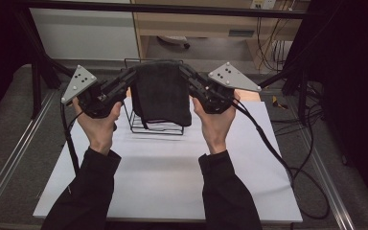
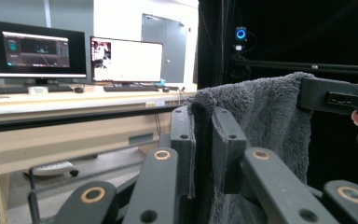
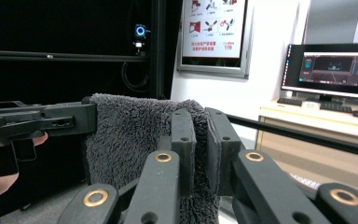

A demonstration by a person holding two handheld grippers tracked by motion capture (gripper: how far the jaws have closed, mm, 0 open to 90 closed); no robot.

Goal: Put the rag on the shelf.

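Towel (image 1: 162, 91) hanging lengthwise between claws

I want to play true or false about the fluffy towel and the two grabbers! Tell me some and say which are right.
1. The left gripper pinches the grey towel. True.
2. The right gripper is open and holds nothing. False: it is shut on the towel too.
3. The towel lies flat on the white table. False: it hangs in the air, held up at both top corners.
4. A wire rack stands under the towel. True.
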